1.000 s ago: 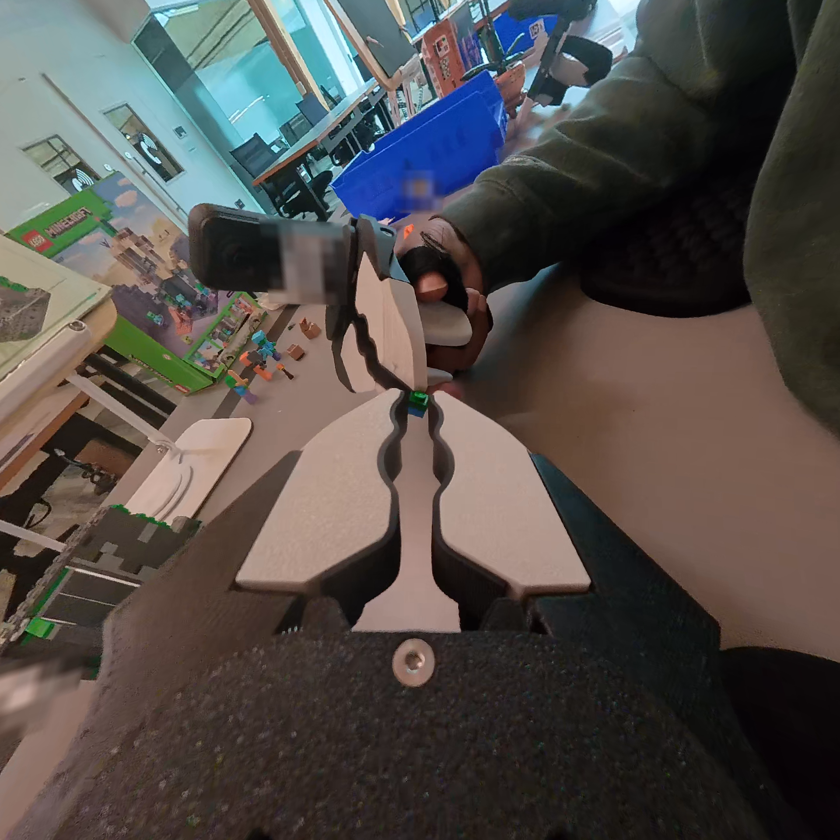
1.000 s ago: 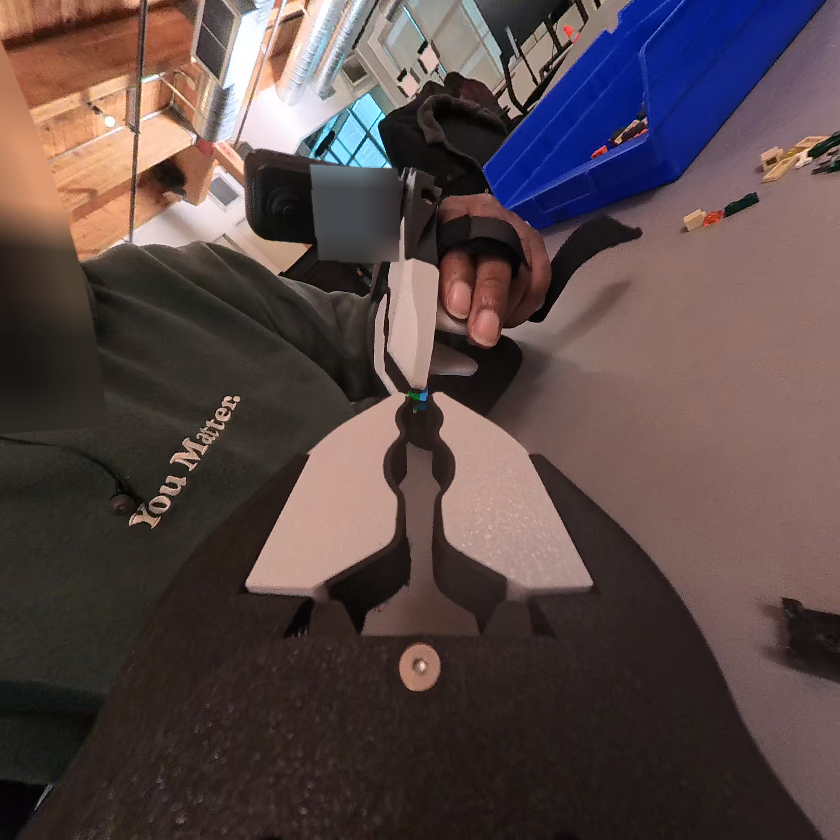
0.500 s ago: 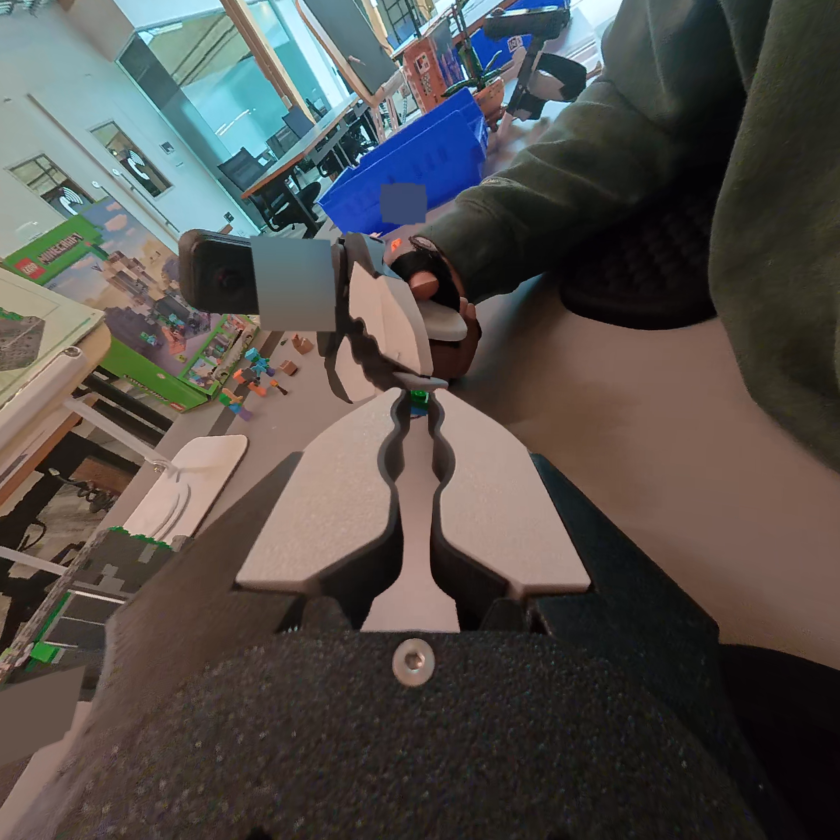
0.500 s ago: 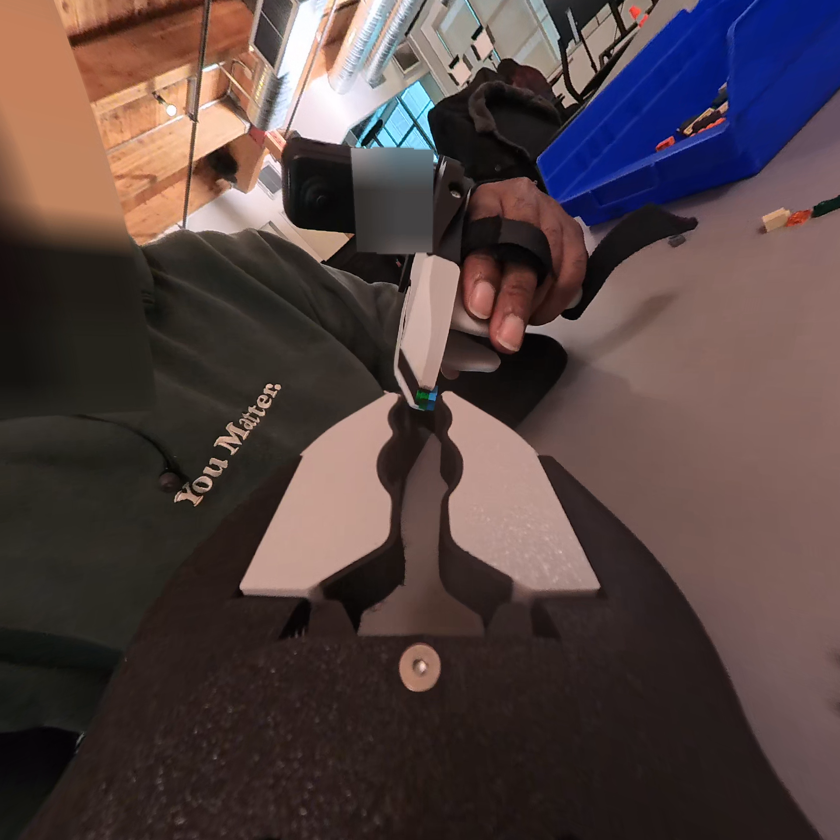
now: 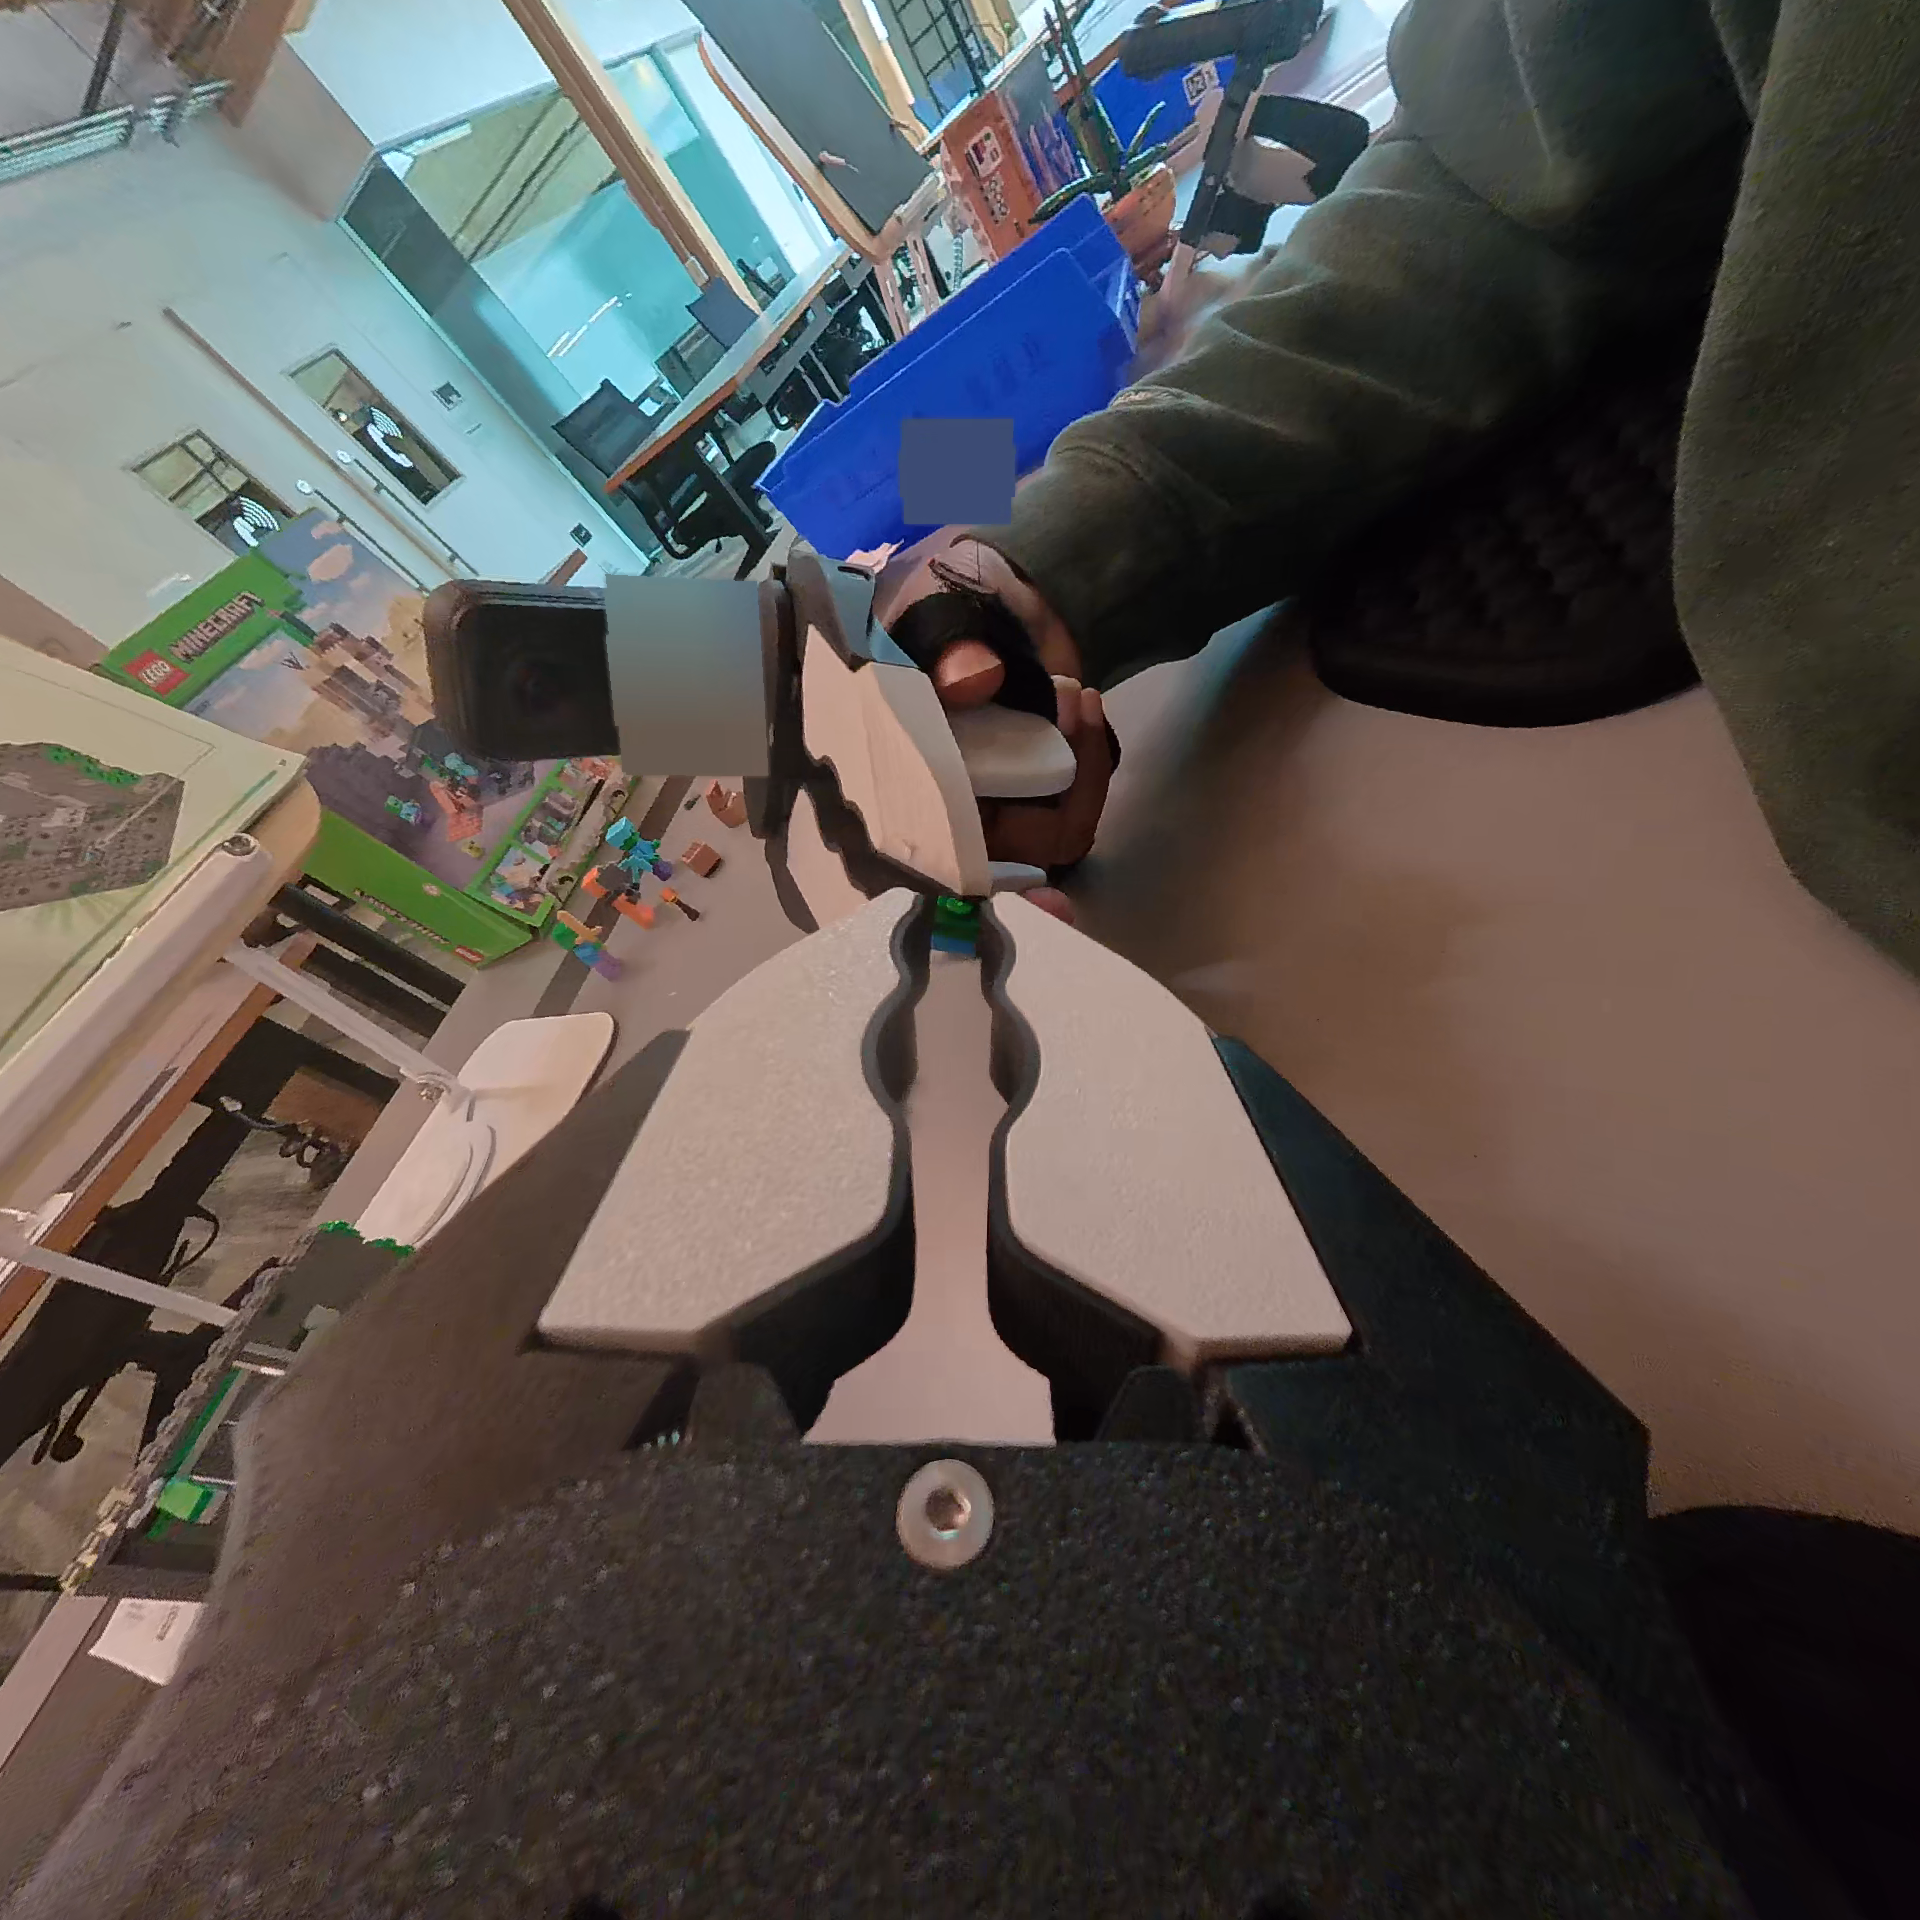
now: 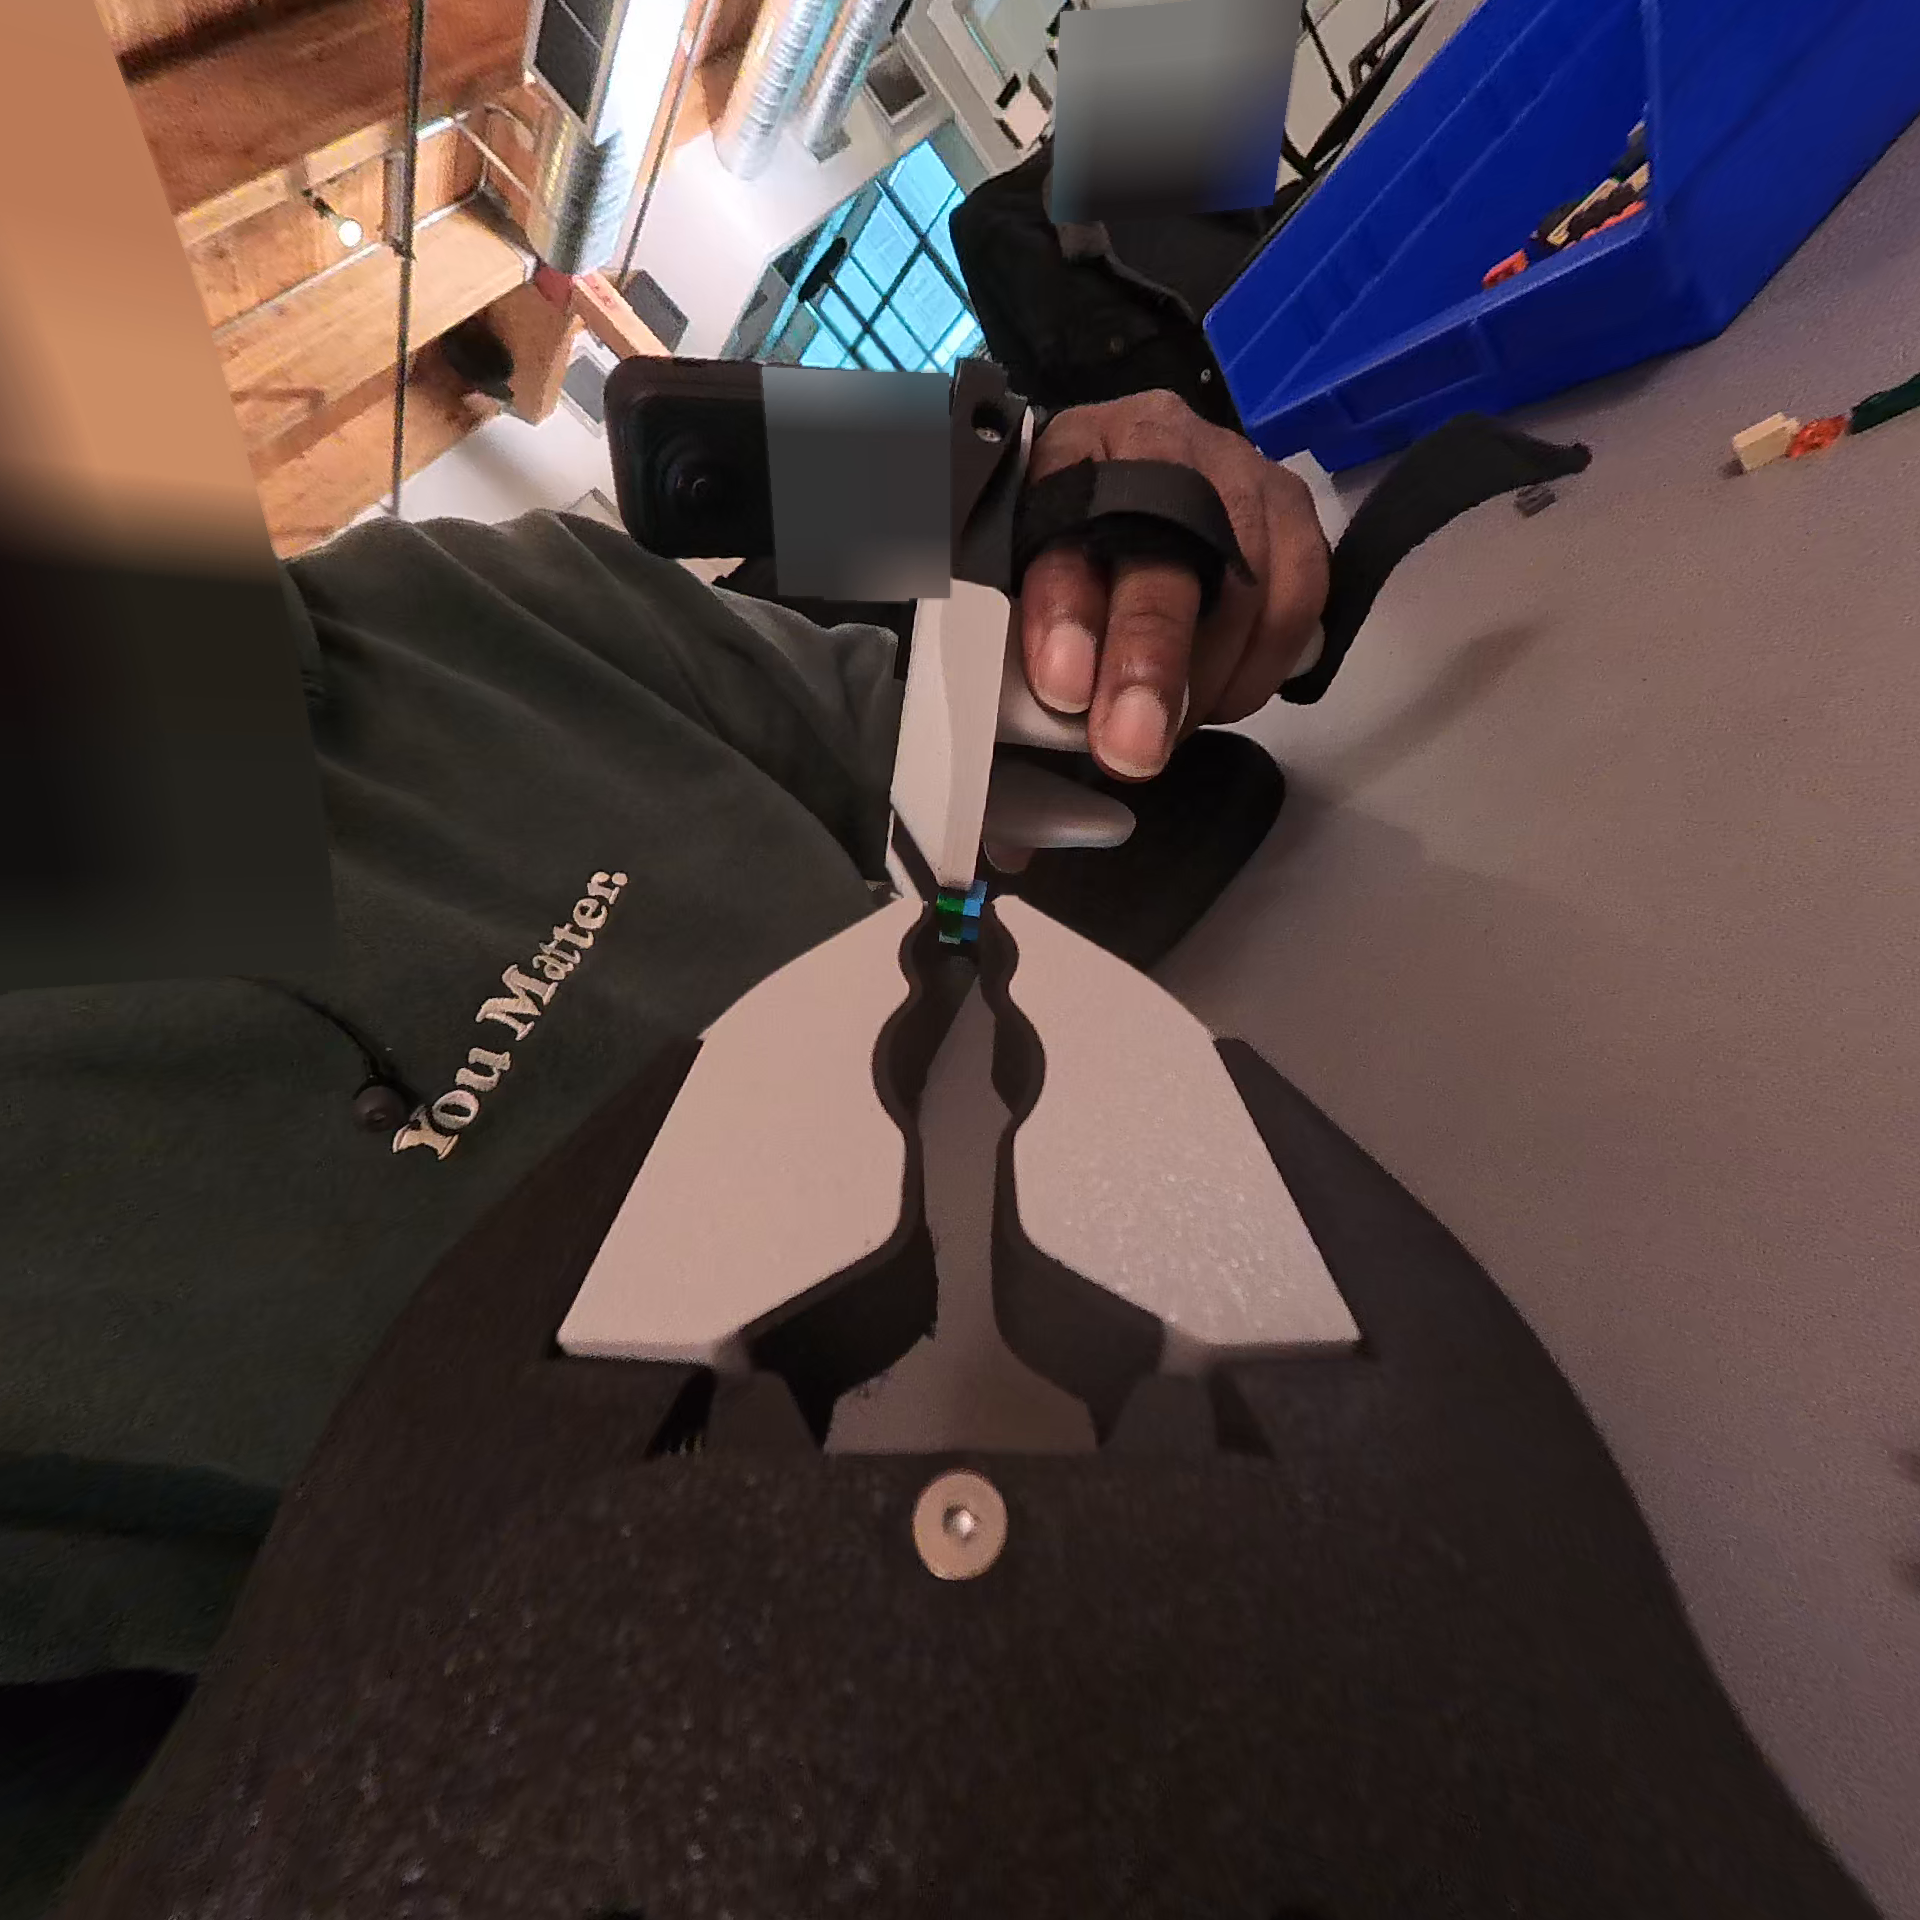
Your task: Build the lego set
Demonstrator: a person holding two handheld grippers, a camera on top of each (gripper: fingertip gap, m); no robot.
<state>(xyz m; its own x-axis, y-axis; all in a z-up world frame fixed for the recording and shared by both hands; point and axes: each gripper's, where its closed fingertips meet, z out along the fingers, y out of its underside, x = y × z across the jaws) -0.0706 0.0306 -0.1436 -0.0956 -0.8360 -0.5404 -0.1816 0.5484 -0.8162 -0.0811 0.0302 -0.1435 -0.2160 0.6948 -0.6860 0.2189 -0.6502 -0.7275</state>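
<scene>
A small green and blue lego piece (image 5: 954,925) is pinched between both grippers above the grey table. In the left wrist view my left gripper (image 5: 954,933) is shut on its blue end. My right gripper (image 5: 951,896) meets it tip to tip from beyond and closes on the green end. In the right wrist view my right gripper (image 6: 958,927) is shut on the same piece (image 6: 958,914). My left gripper (image 6: 961,883) comes down edge-on onto it from above. Most of the piece is hidden by the fingertips.
A blue bin (image 5: 966,416) with loose parts stands at the back and also shows in the right wrist view (image 6: 1558,260). The lego box (image 5: 343,790), small figures (image 5: 623,883), an instruction booklet (image 5: 94,810) and a dark partly built model (image 5: 208,1403) are to the left. Loose bricks (image 6: 1787,436) lie by the bin. Both grippers' tips are close together, under 4 cm apart.
Both grippers stay shut tip to tip on the small piece. The joined pair has turned and shifted slightly, and the left gripper stands more upright in the right wrist view.
</scene>
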